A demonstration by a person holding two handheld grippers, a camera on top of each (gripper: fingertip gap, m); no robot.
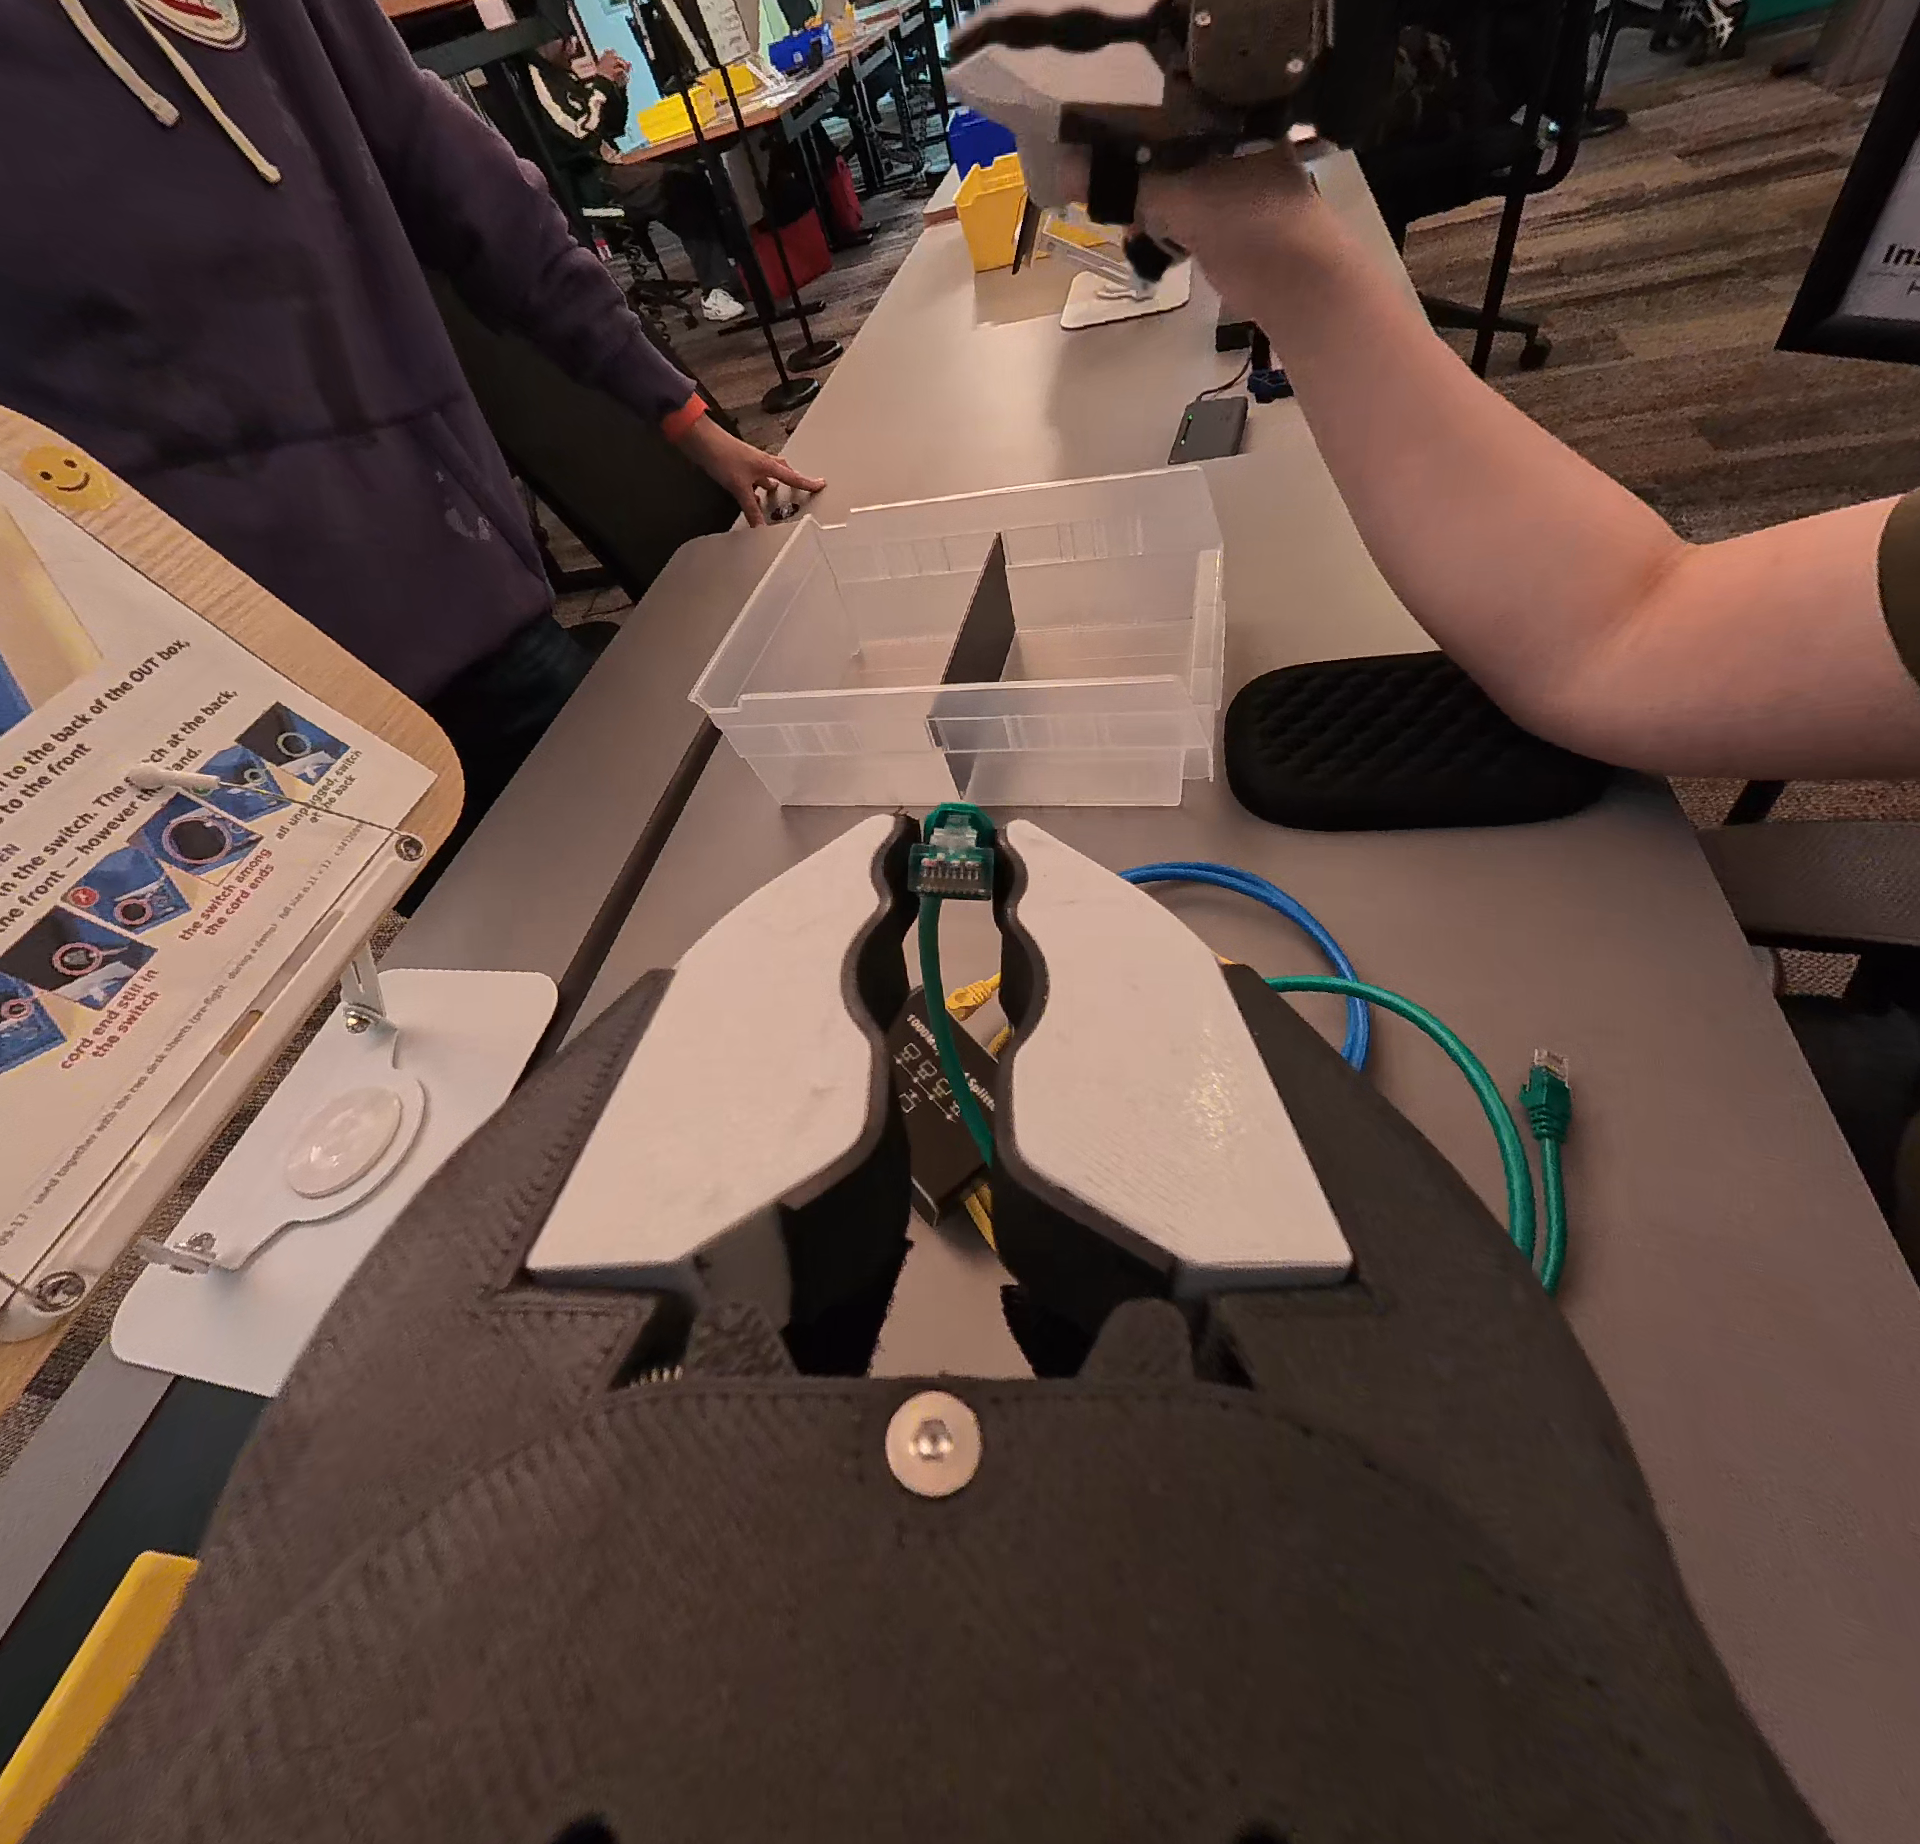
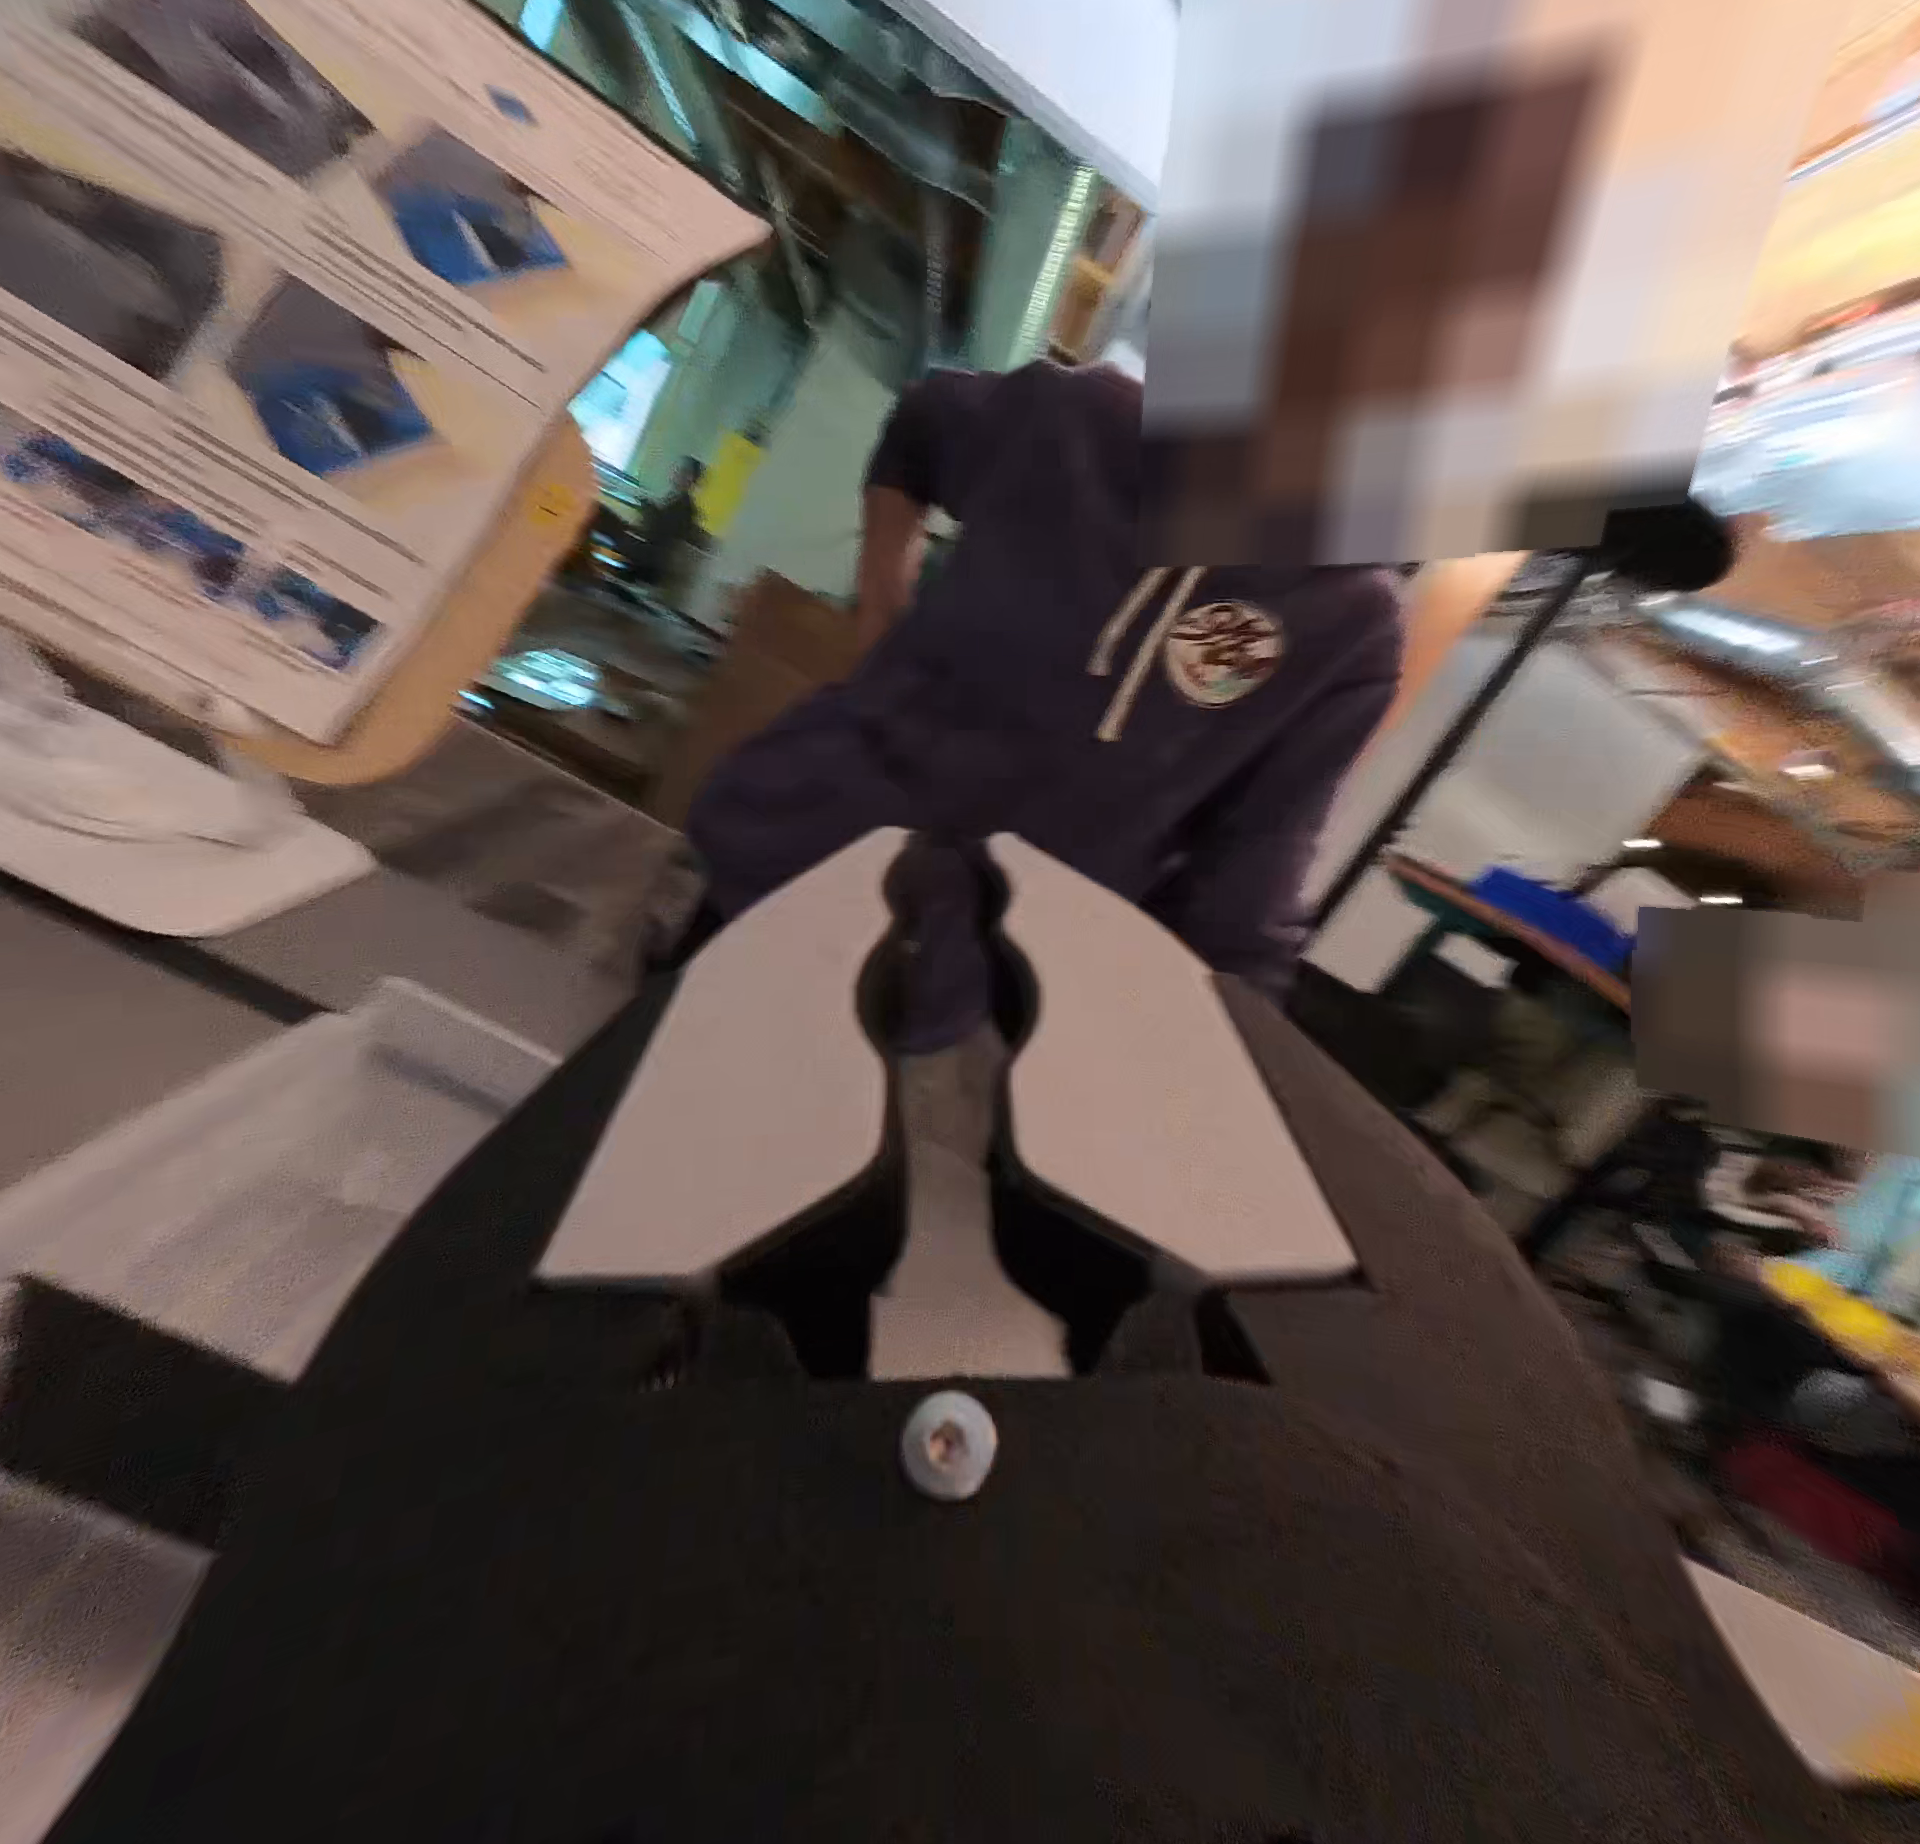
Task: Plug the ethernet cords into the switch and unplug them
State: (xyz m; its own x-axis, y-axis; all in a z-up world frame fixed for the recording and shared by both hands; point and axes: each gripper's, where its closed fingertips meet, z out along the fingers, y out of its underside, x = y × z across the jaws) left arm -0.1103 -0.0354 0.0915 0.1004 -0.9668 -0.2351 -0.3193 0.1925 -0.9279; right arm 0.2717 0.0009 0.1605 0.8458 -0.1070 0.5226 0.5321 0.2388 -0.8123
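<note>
My left gripper (image 1: 951,838) is shut on the clear plug (image 1: 950,864) of a green ethernet cord (image 1: 1496,1098) and holds it above the grey table (image 1: 1714,1482). The cord's other plug (image 1: 1545,1088) lies on the table to the right. Below the fingers lies the small black switch (image 1: 940,1098) with a yellow cord (image 1: 977,994) at it. A blue cord (image 1: 1340,963) loops to the right. My right gripper (image 1: 971,44) is raised high in the air, far from the cords. In its own blurred view the right gripper (image 2: 948,859) is empty, jaws slightly apart.
A clear plastic bin (image 1: 1039,745) with a dark divider stands just beyond the plug. A black pad (image 1: 1403,745) lies to its right. An instruction board on a white stand (image 1: 156,859) is at the left. A person in a purple hoodie (image 1: 260,340) stands at the table's left edge. Across from one pair of fingers to the other is roughly 40 centimetres.
</note>
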